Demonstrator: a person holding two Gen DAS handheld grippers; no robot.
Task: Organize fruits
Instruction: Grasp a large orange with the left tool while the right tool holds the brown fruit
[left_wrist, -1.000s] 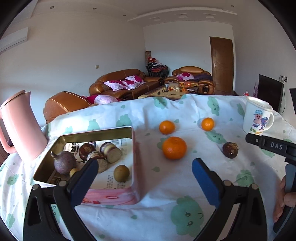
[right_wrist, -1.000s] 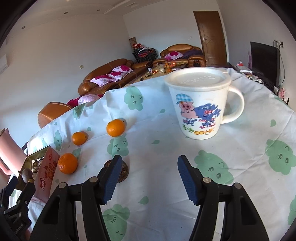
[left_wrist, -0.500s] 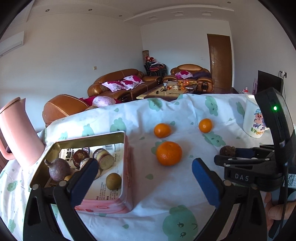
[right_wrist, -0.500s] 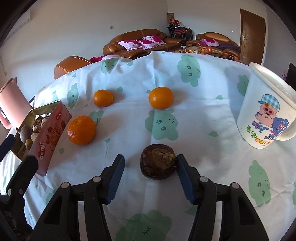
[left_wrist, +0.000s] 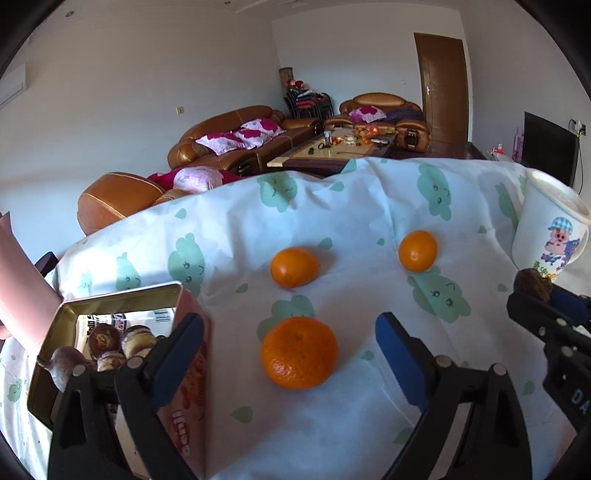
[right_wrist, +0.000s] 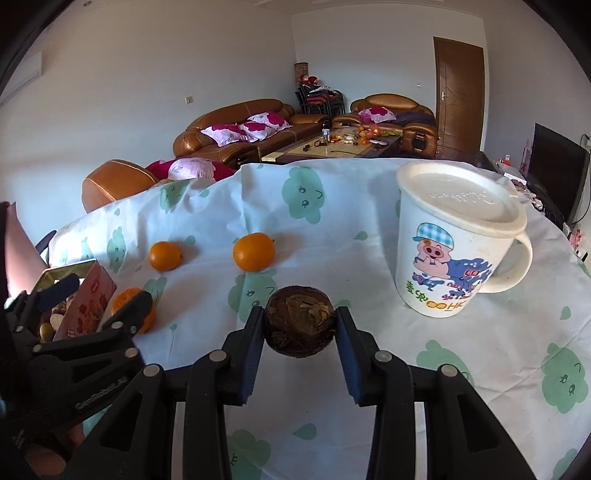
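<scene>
My right gripper (right_wrist: 300, 326) is shut on a dark brown wrinkled fruit (right_wrist: 300, 320) just above the cloth; the fruit also shows at the right edge of the left wrist view (left_wrist: 533, 283). My left gripper (left_wrist: 291, 349) is open with a large orange (left_wrist: 300, 352) lying between its fingers. Two smaller oranges (left_wrist: 294, 267) (left_wrist: 417, 251) lie farther back. An open tin box (left_wrist: 122, 302) at the left holds several brown fruits (left_wrist: 105, 338).
A white lidded mug with a pig picture (right_wrist: 452, 240) stands right of the held fruit. A pink jug (left_wrist: 18, 280) stands left of the tin. The table carries a white cloth with green prints (left_wrist: 369, 206). Sofas stand behind.
My right gripper has closed on the brown fruit and raised it. My left gripper has moved forward to the large orange, with the tin now at its left.
</scene>
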